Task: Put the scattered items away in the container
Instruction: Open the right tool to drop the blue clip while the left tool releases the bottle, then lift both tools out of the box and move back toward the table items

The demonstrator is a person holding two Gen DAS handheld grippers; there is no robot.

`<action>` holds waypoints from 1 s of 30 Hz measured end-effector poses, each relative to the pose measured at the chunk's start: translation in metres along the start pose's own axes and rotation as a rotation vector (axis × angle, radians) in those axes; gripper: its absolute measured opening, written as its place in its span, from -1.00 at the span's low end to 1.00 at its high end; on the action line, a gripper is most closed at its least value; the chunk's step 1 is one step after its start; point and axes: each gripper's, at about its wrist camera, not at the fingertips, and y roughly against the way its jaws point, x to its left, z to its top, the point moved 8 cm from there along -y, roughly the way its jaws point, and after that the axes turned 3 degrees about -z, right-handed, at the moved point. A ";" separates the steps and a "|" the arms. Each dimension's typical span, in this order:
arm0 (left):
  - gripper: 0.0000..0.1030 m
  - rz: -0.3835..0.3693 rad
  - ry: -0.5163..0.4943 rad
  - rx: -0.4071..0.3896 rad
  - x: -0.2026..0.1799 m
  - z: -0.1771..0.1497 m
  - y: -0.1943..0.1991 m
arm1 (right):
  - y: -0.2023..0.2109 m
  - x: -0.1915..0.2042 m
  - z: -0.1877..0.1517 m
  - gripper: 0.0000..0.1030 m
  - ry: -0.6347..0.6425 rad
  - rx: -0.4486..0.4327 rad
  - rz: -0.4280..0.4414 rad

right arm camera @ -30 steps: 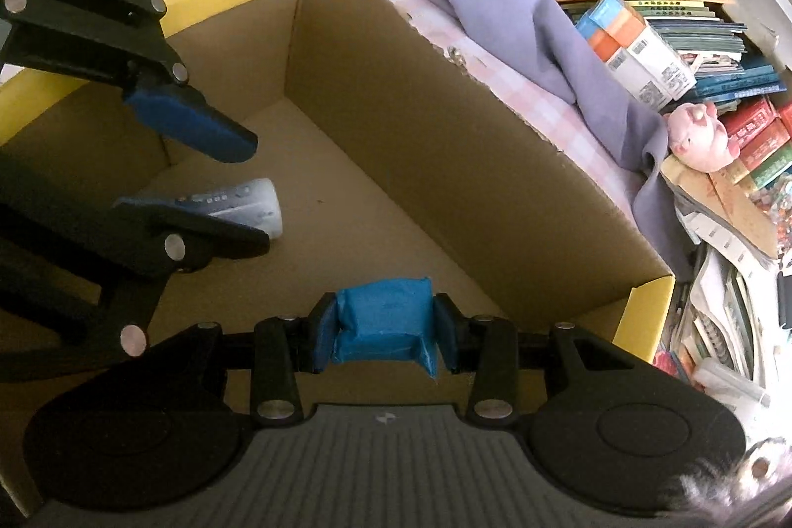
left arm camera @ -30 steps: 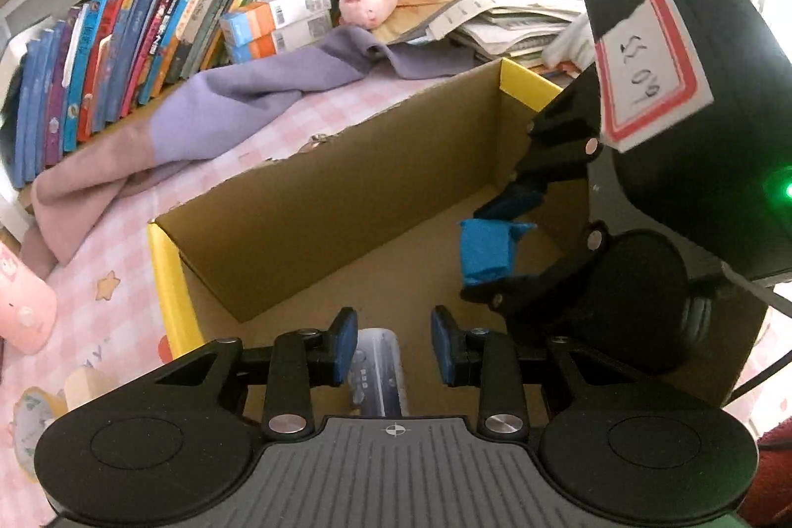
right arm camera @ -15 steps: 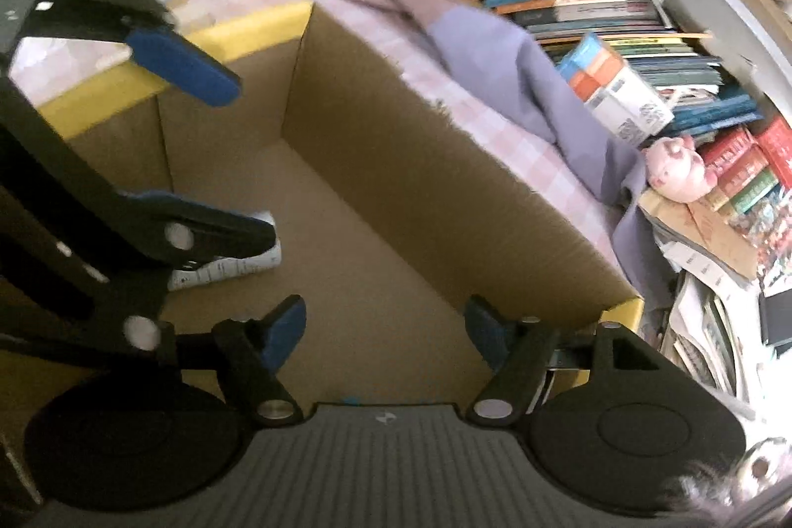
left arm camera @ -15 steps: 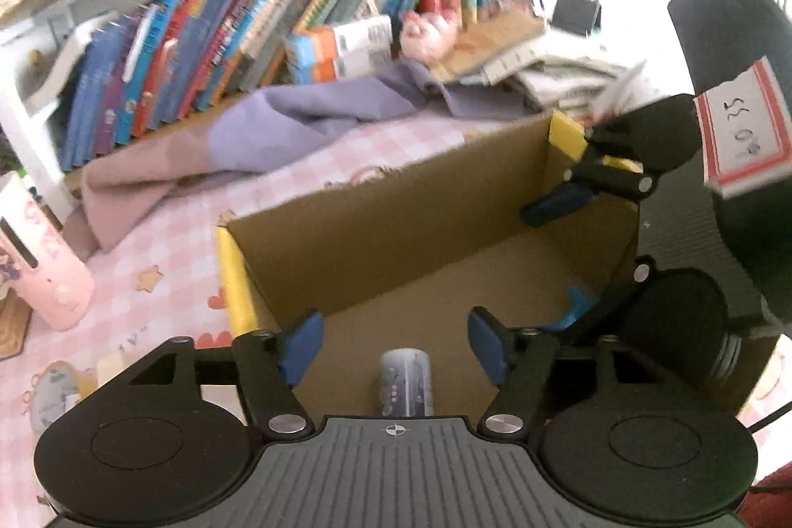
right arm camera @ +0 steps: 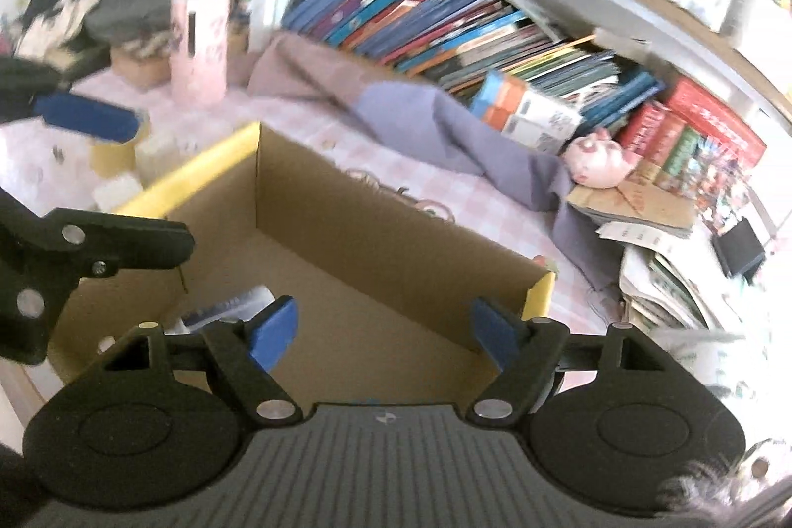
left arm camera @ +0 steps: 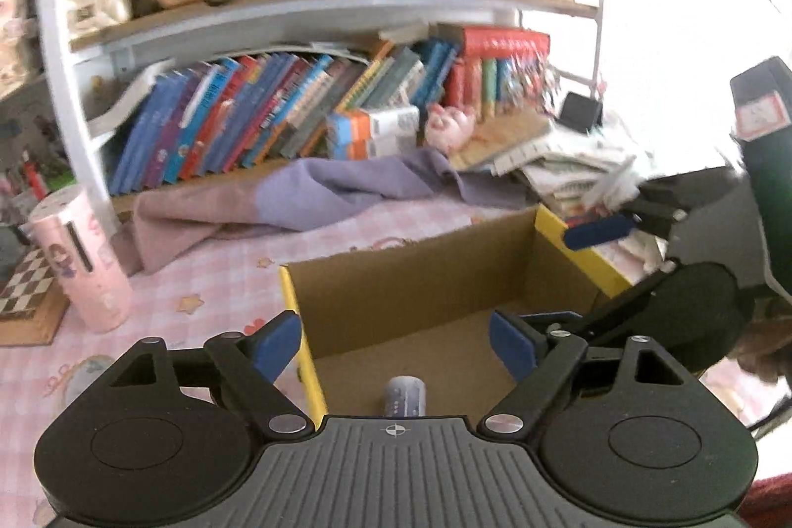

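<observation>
Two claws hang above the cardboard box [left arm camera: 425, 280], and both stand wide with nothing between their blue pads: the left claw [left arm camera: 394, 342] and the right claw [right arm camera: 383, 332] have just been opening, and no item is in either of them. A white remote control [left arm camera: 406, 394] lies on the floor of the box near the left claw; in the right wrist view the same remote [right arm camera: 232, 305] shows beside the left wall. The blue packet that the right claw let go is not visible now, so I cannot tell where in the box it rests. I judge that this drop is finished and the next items must be found on the pink checked desk [left arm camera: 208, 280]. The risks come from the crowded surroundings, I think. The pink cylinder tin [left arm camera: 81, 261] stands upright near the box and could be knocked over by a sideways sweep. The purple cloth [left arm camera: 317, 196] lies loose behind the box and may catch on a pad. Both claws are near each other, so they could collide.
</observation>
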 end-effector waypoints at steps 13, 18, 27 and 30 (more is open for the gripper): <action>0.66 0.105 0.077 -0.119 0.012 -0.019 0.048 | 0.056 0.017 -0.019 0.53 -0.253 -0.144 -0.176; 0.69 0.106 0.057 -0.144 0.015 -0.023 0.061 | 0.074 0.032 -0.022 0.53 -0.266 -0.196 -0.220; 0.70 0.063 0.029 -0.149 0.022 -0.042 0.085 | 0.096 0.047 -0.032 0.57 -0.353 -0.206 -0.298; 0.70 0.049 0.024 -0.163 0.027 -0.049 0.097 | 0.107 0.059 -0.036 0.57 -0.369 -0.221 -0.328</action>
